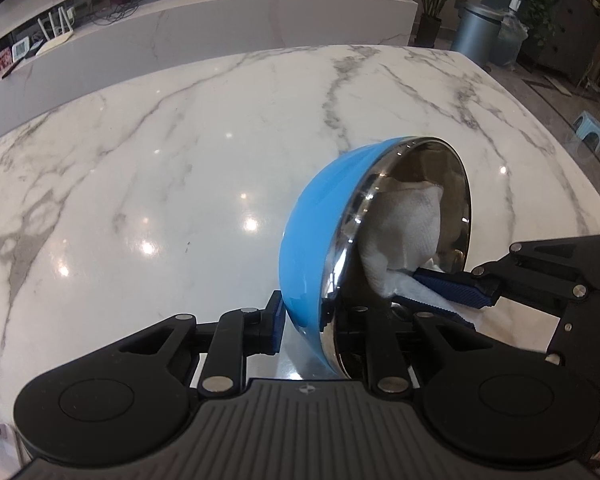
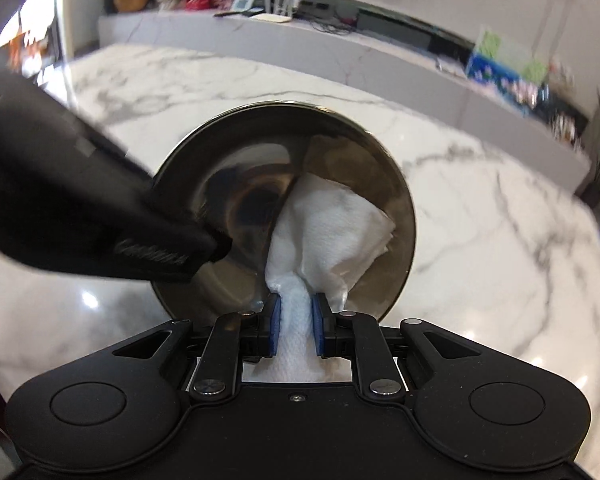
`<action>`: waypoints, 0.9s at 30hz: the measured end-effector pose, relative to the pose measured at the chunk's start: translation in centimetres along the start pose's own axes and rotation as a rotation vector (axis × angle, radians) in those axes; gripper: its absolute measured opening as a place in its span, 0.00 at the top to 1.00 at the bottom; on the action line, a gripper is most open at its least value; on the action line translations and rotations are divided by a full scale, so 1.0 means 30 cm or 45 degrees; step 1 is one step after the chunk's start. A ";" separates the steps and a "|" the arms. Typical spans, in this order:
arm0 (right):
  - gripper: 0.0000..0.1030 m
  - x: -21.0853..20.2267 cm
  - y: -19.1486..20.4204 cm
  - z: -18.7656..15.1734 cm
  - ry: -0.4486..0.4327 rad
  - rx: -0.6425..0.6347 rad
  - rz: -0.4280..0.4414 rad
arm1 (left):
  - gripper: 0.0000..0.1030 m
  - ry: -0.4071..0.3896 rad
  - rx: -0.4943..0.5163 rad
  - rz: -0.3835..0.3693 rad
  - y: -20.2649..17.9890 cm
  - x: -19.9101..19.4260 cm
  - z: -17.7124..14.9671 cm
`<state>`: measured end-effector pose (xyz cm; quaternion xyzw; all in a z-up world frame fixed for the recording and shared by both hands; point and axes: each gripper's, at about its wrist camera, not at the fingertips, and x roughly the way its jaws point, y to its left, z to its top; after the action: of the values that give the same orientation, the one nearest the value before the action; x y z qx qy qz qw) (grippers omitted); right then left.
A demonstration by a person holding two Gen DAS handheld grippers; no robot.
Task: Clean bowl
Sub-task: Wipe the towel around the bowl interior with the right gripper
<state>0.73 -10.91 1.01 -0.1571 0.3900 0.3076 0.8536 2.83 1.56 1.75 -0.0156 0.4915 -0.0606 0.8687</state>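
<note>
Evidently left gripper (image 1: 300, 316) clamps bowl (image 1: 320, 232) rim, tilting it — right gripper (image 2: 294, 318), pinched on paper towel (image 2: 332, 224), wipes inside.

Blue-outside, steel-lined bowl (image 1: 320, 232): lower centre-right of the left wrist view, tipped on edge above the white marble table (image 1: 140, 160).
White paper towel (image 2: 332, 224): inside the bowl, right of centre.

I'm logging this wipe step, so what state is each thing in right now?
bowl: tipped on its side, rim clamped, steel inside facing the right gripper.
paper towel: crumpled, pressed inside the bowl.
left gripper: jaws shut on the bowl's rim.
right gripper: jaws shut on the paper towel.
</note>
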 end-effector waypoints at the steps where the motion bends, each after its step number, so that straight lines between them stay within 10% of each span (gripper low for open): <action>1: 0.86 0.001 -0.011 0.000 0.005 0.029 0.017 | 0.78 0.004 -0.010 -0.013 0.001 0.003 -0.002; 13: 0.86 0.011 -0.038 -0.017 0.024 0.182 0.136 | 0.82 0.048 -0.068 -0.089 0.009 0.027 -0.009; 27: 0.87 0.018 0.079 -0.039 -0.010 -0.175 -0.086 | 0.83 0.026 0.041 0.009 -0.018 0.008 -0.006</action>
<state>-1.22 -9.50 -0.22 -0.2275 0.3591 0.3052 0.8521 2.74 0.99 1.49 0.0006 0.4993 -0.0656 0.8639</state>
